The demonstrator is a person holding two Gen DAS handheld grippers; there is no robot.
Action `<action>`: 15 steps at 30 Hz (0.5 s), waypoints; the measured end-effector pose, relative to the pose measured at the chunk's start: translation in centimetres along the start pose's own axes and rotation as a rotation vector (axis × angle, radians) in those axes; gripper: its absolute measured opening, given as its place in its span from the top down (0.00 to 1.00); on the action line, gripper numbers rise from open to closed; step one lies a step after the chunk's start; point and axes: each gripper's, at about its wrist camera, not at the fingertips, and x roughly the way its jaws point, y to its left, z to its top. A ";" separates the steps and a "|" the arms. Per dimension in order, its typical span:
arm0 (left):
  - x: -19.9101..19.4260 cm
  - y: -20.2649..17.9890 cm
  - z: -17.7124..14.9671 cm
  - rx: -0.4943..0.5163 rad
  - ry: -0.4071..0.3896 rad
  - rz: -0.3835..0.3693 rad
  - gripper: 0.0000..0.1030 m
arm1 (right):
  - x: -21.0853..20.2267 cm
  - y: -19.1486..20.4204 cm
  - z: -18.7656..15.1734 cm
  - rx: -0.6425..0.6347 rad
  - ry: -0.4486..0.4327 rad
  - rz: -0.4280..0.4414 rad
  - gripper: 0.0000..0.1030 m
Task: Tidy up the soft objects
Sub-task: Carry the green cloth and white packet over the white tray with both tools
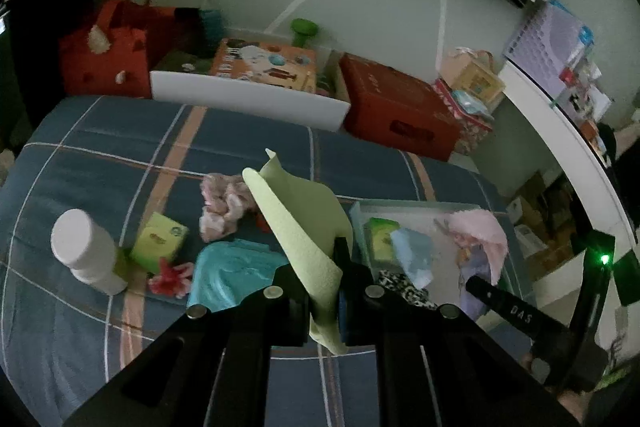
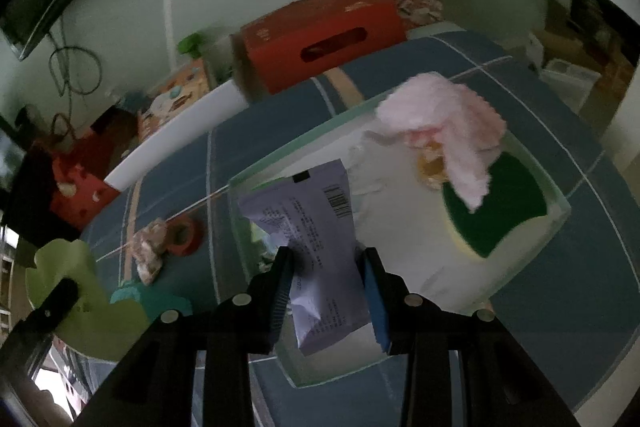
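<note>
My left gripper (image 1: 326, 279) is shut on a light green cloth (image 1: 304, 223) and holds it above the blue plaid bed. My right gripper (image 2: 326, 287) is shut on a pale purple tissue pack (image 2: 316, 247) above the near corner of the clear tray (image 2: 560, 211). The tray holds a pink cloth (image 2: 452, 119) and a green sponge (image 2: 500, 203). In the left wrist view the tray (image 1: 416, 205) also holds a green pack (image 1: 382, 241), a blue cloth (image 1: 414, 257) and a leopard-print item (image 1: 404, 289). A teal cloth (image 1: 230, 277) and a pink scrunchie (image 1: 224, 205) lie on the bed.
On the bed lie a white bottle (image 1: 84, 251), a green tissue pack (image 1: 160, 239), a red flower clip (image 1: 170, 277) and a red tape roll (image 2: 184, 233). Behind the bed stand a white bin (image 1: 248, 95), a red box (image 1: 396, 107) and a red bag (image 1: 108, 51).
</note>
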 end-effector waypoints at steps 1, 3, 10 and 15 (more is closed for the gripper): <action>0.1 -0.4 -0.1 0.009 0.002 -0.005 0.90 | -0.1 -0.4 0.1 0.009 -0.004 -0.004 0.64; 0.3 -1.0 -0.3 0.023 0.007 -0.013 0.90 | -0.5 -1.4 0.2 0.030 -0.016 -0.017 0.64; 1.3 -4.8 -1.1 0.107 0.014 -0.075 0.90 | -1.5 -5.4 0.9 0.117 -0.051 -0.076 0.64; 3.0 -7.7 -2.2 0.163 0.056 -0.144 0.90 | -1.9 -8.2 1.1 0.179 -0.065 -0.101 0.64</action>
